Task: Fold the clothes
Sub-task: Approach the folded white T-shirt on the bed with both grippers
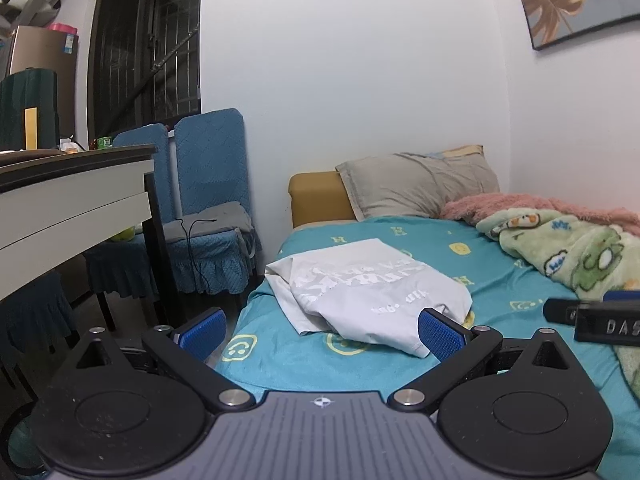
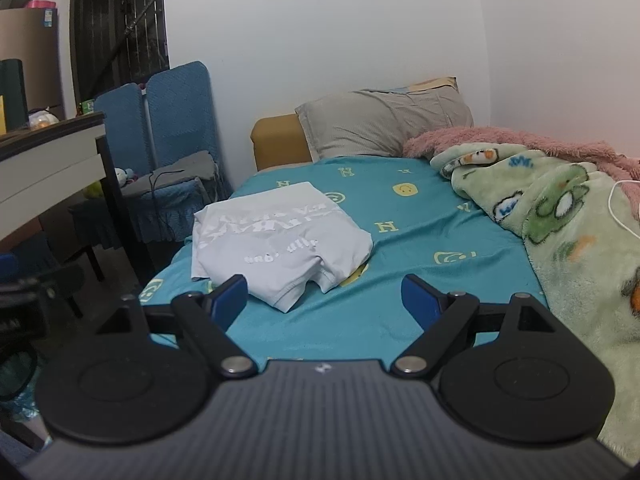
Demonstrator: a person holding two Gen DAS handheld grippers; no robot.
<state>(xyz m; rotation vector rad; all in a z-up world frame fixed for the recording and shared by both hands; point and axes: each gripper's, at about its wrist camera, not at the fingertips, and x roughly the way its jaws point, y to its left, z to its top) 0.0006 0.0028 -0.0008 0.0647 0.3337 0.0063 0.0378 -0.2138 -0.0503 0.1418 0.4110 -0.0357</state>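
A light grey T-shirt (image 1: pixel 372 288) with white lettering lies loosely folded on the teal bedsheet (image 1: pixel 460 264), near the bed's left edge. It also shows in the right wrist view (image 2: pixel 276 240). My left gripper (image 1: pixel 320 330) is open and empty, held just in front of the shirt's near edge. My right gripper (image 2: pixel 326 300) is open and empty, above the sheet (image 2: pixel 420 240) just right of the shirt's near corner. The right gripper's side (image 1: pixel 592 316) shows at the right edge of the left wrist view.
A green cartoon blanket (image 2: pixel 560 220) over a pink one (image 2: pixel 500 136) fills the bed's right side. A grey pillow (image 2: pixel 384 120) lies at the head. Blue-covered chairs (image 1: pixel 200 200) and a white desk (image 1: pixel 72 196) stand left of the bed. Walls close in behind and right.
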